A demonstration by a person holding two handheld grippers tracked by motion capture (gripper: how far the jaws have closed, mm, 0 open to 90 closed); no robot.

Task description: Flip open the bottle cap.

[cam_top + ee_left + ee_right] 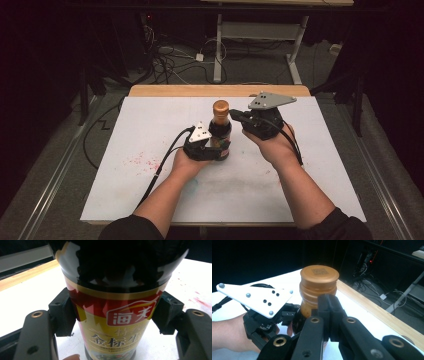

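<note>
Sauce bottle (pixel 220 131) stands upright on the white counter (pixel 150 125), approx. centre, nearer the far wooden edge than the near edge. Left hand-held gripper (pixel 216 147) clamps the bottle's lower body; in the left gripper view both pads (pixel 62 312) press the red/yellow label on opp. sides, bottle (pixel 113 315) upright between them. Right hand-held gripper (pixel 234 116) sits at neck height on the bottle's right side, jaws fully closed w/ nothing between; in the right gripper view its tips (pixel 328 315) are just in front of the neck, below the bronze cap (pixel 319 275); contact cannot be confirmed. Red speckle stains (pixel 140 161) on the counter, left of the bottle, toward the left edge.
</note>
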